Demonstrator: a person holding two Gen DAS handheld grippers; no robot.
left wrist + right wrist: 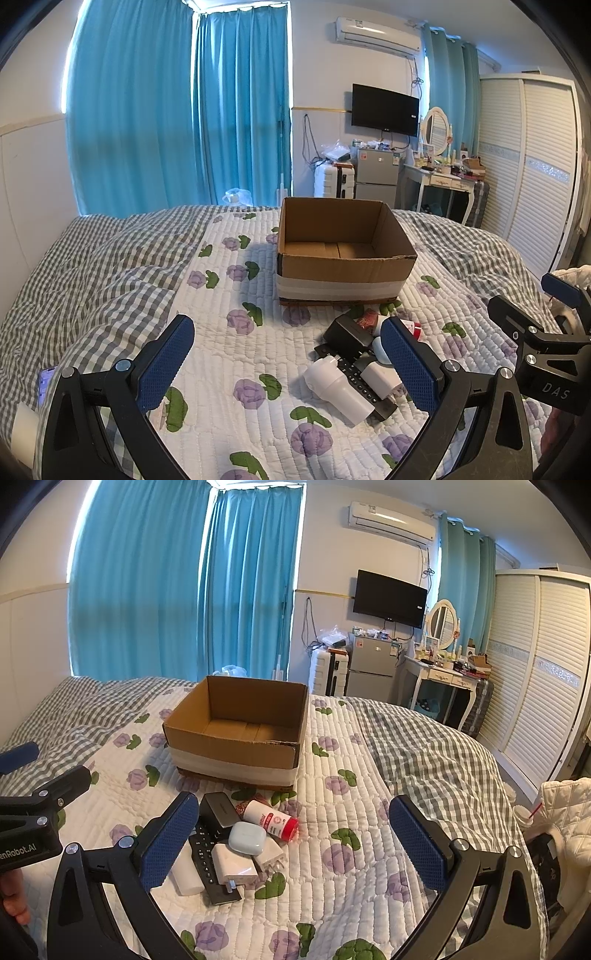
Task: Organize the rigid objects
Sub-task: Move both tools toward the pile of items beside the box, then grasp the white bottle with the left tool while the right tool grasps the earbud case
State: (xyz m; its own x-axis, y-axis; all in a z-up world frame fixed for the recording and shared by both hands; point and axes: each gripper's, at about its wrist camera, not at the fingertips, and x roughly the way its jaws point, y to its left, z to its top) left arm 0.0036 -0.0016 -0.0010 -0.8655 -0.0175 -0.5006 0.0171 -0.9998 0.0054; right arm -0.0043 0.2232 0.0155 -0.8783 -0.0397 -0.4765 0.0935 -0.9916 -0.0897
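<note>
Gadget pile near cardboard box front edge, both tools wide, empty.

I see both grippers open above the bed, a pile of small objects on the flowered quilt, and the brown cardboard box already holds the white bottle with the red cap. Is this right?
Not quite. The brown cardboard box is empty; the white bottle with the red cap lies in the pile on the flowered quilt, as the right wrist view shows. The rest stands.

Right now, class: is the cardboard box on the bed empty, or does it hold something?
Empty: the cardboard box shows only its bare floor in both views.
</note>
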